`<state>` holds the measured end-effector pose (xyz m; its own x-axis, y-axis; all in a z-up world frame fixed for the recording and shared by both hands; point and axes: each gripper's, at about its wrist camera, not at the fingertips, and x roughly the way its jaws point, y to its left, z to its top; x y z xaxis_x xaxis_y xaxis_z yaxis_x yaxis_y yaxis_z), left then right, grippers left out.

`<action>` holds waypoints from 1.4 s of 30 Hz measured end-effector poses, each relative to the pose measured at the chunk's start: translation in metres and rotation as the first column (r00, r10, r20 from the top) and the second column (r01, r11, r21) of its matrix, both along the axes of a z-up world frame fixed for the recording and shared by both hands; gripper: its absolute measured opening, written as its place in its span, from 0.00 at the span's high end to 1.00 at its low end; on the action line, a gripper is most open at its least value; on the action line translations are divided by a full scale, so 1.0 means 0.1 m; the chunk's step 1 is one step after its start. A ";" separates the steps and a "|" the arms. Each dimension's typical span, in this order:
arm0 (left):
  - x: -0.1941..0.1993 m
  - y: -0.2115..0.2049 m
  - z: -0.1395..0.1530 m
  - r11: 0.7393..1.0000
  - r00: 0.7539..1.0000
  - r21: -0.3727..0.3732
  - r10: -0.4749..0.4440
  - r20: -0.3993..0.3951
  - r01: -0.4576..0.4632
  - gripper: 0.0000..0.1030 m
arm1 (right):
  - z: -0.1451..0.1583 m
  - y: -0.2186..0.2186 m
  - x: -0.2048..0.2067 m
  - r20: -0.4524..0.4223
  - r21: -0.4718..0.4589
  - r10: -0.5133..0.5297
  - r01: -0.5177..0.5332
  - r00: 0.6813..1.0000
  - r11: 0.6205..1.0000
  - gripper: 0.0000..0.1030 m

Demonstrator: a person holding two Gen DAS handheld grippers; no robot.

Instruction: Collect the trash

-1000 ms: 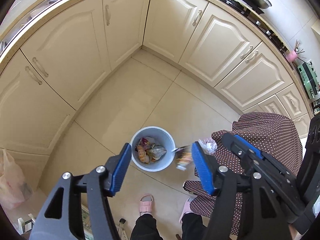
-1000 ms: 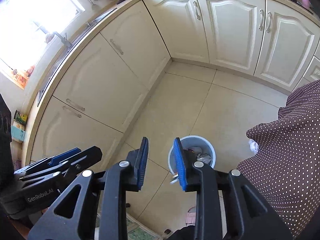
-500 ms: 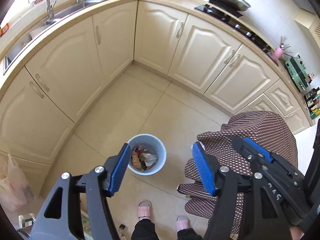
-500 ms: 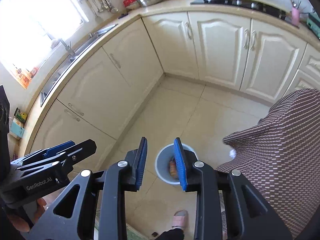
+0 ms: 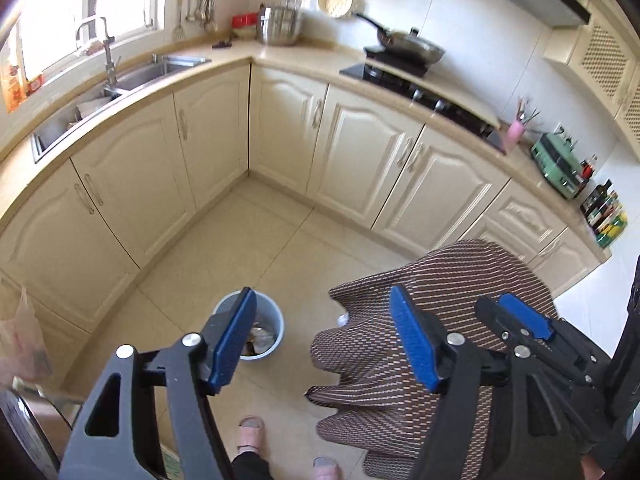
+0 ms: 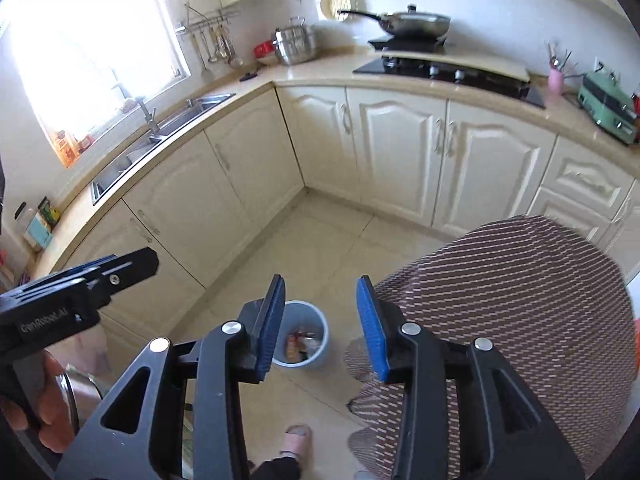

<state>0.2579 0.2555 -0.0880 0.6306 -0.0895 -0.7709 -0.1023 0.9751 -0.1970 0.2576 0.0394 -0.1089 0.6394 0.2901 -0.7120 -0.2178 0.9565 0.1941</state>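
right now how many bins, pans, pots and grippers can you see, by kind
bin: 1
pan: 1
pot: 1
grippers: 2, left gripper and right gripper, both open and empty
total: 5

Cream cabinets (image 5: 360,152), steel sink (image 5: 132,80), lidded pan (image 6: 412,22), patterned tablecloth (image 6: 520,300)

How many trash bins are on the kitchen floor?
1. The grey-blue bin stands on the tiled floor beside the brown patterned cloth, wrappers inside. The cloth could hide others.
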 end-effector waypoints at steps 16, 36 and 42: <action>-1.22 -0.62 0.98 0.997 0.971 0.064 -0.046 0.235 0.032 0.23 | 0.68 -0.53 -1.13 0.198 -0.007 -0.096 0.100 0.975 0.995 0.42; -2.65 -0.25 1.46 0.981 0.899 0.160 -0.163 0.406 0.106 0.13 | 1.01 -0.23 -2.49 0.358 0.007 -0.221 0.234 0.907 0.972 0.20; -2.86 -0.27 1.45 0.973 0.882 0.194 -0.197 0.429 0.123 0.13 | 1.05 -0.25 -2.70 0.387 0.000 -0.251 0.272 0.887 0.962 0.19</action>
<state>-0.0277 0.2285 0.0575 0.8963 -0.1198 -0.4269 0.1190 0.9925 -0.0286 -0.0128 0.0148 -0.0040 0.9115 0.0432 -0.4090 -0.0049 0.9955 0.0943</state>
